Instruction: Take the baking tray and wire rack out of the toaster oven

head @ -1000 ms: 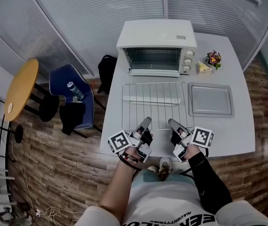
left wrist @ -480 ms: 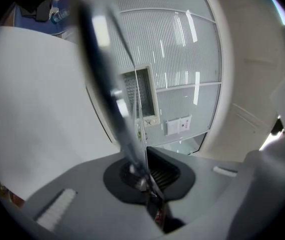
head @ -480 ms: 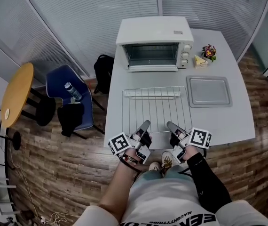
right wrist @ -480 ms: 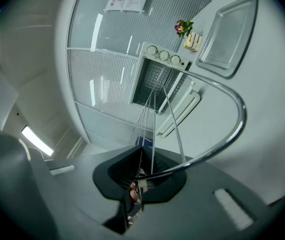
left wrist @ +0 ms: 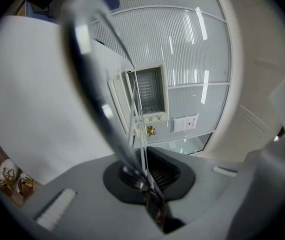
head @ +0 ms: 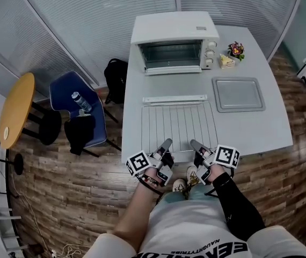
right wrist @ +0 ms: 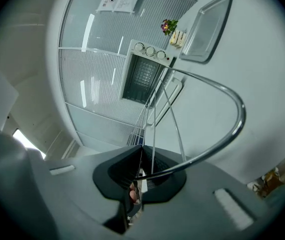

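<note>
Grey metal baking tray lies out at two o'clock; left hand-held gripper and right hand-held gripper pinch the extracted silver wire rack.

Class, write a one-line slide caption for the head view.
Left claw and right claw grip the rack's near edge; tray lies to its right, oven behind.

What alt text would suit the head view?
Seen from above, a person's left hand-held gripper and right hand-held gripper clamp the near edge of a silver wire rack on a pale grey table. Behind it stands a white toaster oven; a flat metal baking tray lies to the rack's right.
</note>
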Tool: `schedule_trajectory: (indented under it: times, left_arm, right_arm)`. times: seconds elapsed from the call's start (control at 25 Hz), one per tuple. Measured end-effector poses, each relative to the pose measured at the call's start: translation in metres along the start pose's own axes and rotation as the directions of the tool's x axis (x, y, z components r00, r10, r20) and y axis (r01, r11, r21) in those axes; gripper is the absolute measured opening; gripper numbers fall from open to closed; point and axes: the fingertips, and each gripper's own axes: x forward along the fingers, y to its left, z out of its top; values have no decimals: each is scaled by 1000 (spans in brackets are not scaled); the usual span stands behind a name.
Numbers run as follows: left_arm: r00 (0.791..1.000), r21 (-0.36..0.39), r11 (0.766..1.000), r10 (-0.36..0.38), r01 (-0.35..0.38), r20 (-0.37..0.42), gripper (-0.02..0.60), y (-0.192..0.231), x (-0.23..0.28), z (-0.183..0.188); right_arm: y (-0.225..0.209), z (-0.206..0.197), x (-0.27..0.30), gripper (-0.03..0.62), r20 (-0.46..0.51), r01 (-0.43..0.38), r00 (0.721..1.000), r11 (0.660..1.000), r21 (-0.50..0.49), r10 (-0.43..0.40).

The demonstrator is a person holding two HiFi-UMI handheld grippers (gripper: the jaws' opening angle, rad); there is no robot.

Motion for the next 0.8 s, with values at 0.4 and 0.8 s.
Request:
schedule_trajectory:
  times: [0.4, 0.8]
  left_arm:
    - [998, -46, 998, 50, -51, -28, 57, 39, -11, -9]
    - [995, -74, 993, 93, -95, -34, 57, 56, -10, -11]
  right_arm:
    - [-26, -24, 2, 3, -16, 75, 997, 997, 34, -75]
    - [-44, -28, 5, 3, -16, 126, 992, 989, 78, -125]
